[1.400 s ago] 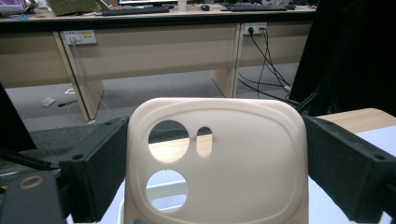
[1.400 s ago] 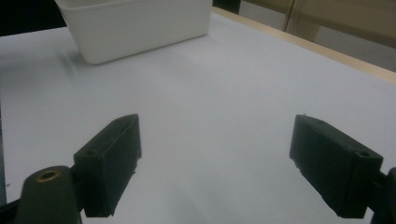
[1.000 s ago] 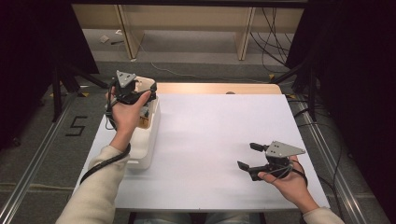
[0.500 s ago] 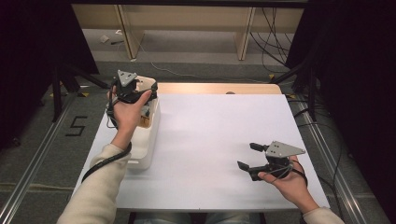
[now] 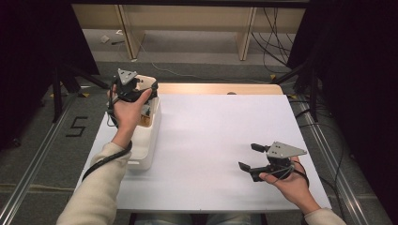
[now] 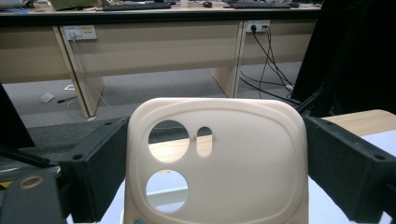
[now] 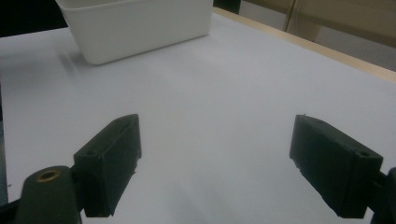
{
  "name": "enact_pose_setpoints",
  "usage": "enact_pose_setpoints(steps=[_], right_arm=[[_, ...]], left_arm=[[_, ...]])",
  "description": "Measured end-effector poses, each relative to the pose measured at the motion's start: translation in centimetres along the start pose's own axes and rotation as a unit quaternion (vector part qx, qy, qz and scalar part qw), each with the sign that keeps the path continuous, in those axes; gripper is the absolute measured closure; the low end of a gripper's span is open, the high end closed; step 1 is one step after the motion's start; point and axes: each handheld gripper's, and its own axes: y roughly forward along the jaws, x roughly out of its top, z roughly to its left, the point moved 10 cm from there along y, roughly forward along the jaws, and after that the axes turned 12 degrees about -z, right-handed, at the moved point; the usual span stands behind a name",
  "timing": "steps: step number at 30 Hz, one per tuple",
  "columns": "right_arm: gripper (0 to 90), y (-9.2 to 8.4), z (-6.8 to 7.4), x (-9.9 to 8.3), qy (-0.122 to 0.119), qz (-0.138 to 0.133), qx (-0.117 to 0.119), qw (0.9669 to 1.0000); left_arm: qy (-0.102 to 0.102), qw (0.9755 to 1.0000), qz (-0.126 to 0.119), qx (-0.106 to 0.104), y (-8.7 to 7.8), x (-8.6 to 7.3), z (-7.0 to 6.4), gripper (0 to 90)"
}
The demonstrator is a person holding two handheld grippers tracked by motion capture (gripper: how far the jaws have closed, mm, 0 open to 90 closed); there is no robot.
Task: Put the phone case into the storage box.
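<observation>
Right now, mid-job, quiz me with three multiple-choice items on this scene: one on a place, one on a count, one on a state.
1. Where is the white bin?
A. the table's left side
B. the table's right side
C. the floor

2. How many cutouts show in the cream phone case?
A. one
B. three
C. five

3. How is the right claw?
A. shut on the case
B. shut on nothing
C. open, holding nothing

Answers: 1 A, the bin sits beside the left claw. 2 B, two round holes and one small slot. 3 C, its jaws stand apart over bare table.
</observation>
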Motion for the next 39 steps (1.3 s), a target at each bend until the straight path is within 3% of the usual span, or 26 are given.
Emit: enact_pose_setpoints(steps=[21,28,29,39], right_arm=[[17.6,0.0,0.0,0.0,0.000,-0.001,0.000,1.0000],[17.6,0.0,0.0,0.0,0.000,-0.001,0.000,1.0000],[17.6,0.0,0.0,0.0,0.001,0.000,0.001,1.0000],[17.6,0.0,0.0,0.0,0.001,-0.001,0.001,1.0000]], left_arm=[[-0.019,0.9998,0.007,-0.004,1.2,-0.2,-0.1,10.7],[-0.012,0.9999,0.010,-0.001,1.7,-0.1,0.1,10.7],[-0.004,1.0000,0.007,-0.004,1.8,0.0,0.2,10.7],[-0.004,0.9999,0.006,-0.011,2.3,0.2,0.1,10.7]])
